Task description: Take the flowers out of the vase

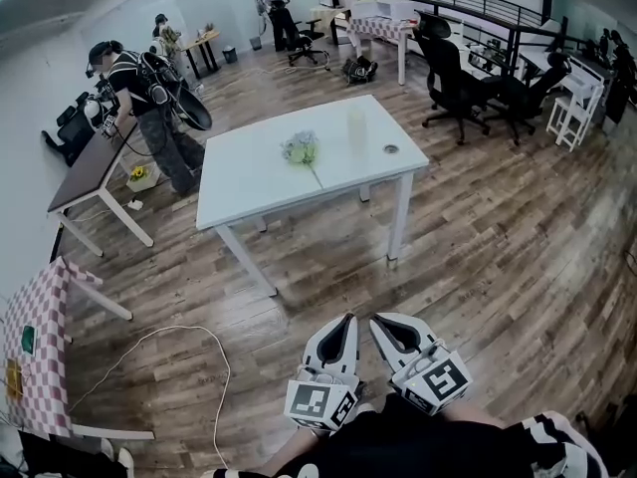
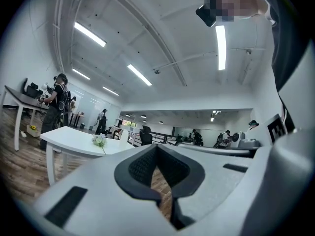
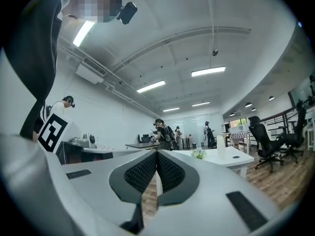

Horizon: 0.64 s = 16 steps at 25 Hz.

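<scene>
A small bunch of pale flowers (image 1: 301, 150) lies flat on the white table (image 1: 249, 182), its stem pointing toward me. A tall white vase (image 1: 357, 127) stands upright a little to their right, apart from them. Both grippers hang close to my body, well short of the table, over the wooden floor. My left gripper (image 1: 345, 321) and my right gripper (image 1: 378, 321) are shut with nothing between their fingers. In the left gripper view the left gripper (image 2: 157, 150) faces the flowers (image 2: 100, 140) and vase (image 2: 124, 135). In the right gripper view the right gripper (image 3: 157, 155) faces the flowers (image 3: 198, 154) and vase (image 3: 221, 147).
A small round object (image 1: 390, 149) lies on the table's right side. A person (image 1: 149, 108) stands by a dark table (image 1: 85, 172) at left. Black office chairs (image 1: 453, 78) stand at the back right. A checkered table (image 1: 40, 347) and a white cable (image 1: 149, 352) are near left.
</scene>
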{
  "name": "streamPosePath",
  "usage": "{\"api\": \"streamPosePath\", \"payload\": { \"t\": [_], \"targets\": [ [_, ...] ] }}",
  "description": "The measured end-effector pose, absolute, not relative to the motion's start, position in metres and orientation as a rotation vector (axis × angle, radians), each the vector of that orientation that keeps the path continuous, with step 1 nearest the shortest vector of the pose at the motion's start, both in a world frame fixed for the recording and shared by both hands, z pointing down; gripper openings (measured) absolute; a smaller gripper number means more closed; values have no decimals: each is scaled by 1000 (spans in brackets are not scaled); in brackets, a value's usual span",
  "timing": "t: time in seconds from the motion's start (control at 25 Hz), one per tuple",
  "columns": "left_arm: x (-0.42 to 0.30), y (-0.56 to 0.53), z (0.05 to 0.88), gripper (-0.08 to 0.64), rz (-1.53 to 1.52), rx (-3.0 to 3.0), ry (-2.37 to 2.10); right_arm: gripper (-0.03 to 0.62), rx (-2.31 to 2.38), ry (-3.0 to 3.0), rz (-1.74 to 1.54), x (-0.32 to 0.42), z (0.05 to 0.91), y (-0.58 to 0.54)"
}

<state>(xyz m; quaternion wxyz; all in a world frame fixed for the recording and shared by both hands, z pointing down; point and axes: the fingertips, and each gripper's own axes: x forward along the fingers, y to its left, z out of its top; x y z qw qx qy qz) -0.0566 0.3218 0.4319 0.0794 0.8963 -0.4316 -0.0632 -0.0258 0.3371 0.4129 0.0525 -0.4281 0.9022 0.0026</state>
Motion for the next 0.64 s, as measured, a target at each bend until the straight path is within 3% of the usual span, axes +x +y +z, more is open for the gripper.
{"api": "streamPosePath", "payload": {
  "t": [0.64],
  "targets": [
    [-57,319,431,5,-202,2685,-1288,18,-1341,2760,-7,-22,422,333]
  ]
}}
